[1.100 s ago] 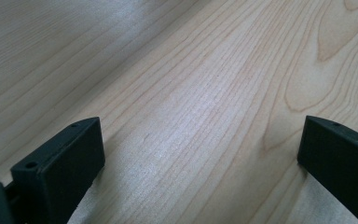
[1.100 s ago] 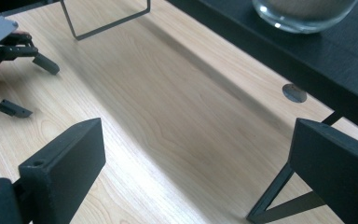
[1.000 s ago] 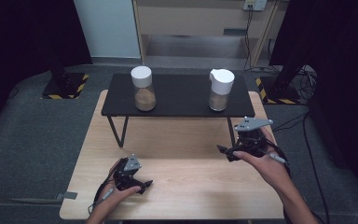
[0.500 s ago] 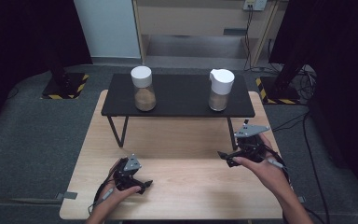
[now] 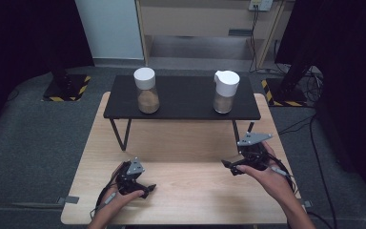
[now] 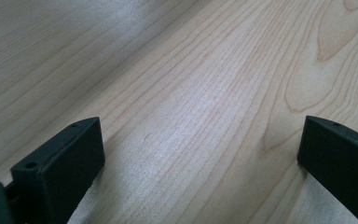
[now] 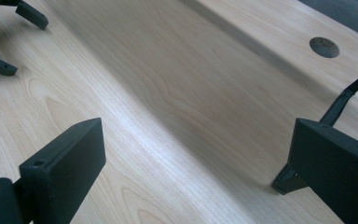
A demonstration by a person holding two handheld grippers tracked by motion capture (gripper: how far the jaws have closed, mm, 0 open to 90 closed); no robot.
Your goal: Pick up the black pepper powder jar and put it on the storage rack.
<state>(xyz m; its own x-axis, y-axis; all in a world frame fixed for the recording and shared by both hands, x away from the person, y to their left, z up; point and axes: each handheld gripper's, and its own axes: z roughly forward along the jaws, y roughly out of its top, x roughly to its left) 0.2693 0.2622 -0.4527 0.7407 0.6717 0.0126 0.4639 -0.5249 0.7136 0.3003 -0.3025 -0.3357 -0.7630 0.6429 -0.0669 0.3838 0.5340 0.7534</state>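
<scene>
Right gripper (image 5: 232, 167) low, jaws apart, seemingly hovering.

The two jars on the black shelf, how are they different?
The left jar has a plain round white lid; the right jar has a white lid with a small spout sticking out at one side. The left jar holds browner powder, filling about half of it; the right jar's filling looks paler. Both are clear, upright, closed, and stand on the black shelf, apart from each other.
</scene>
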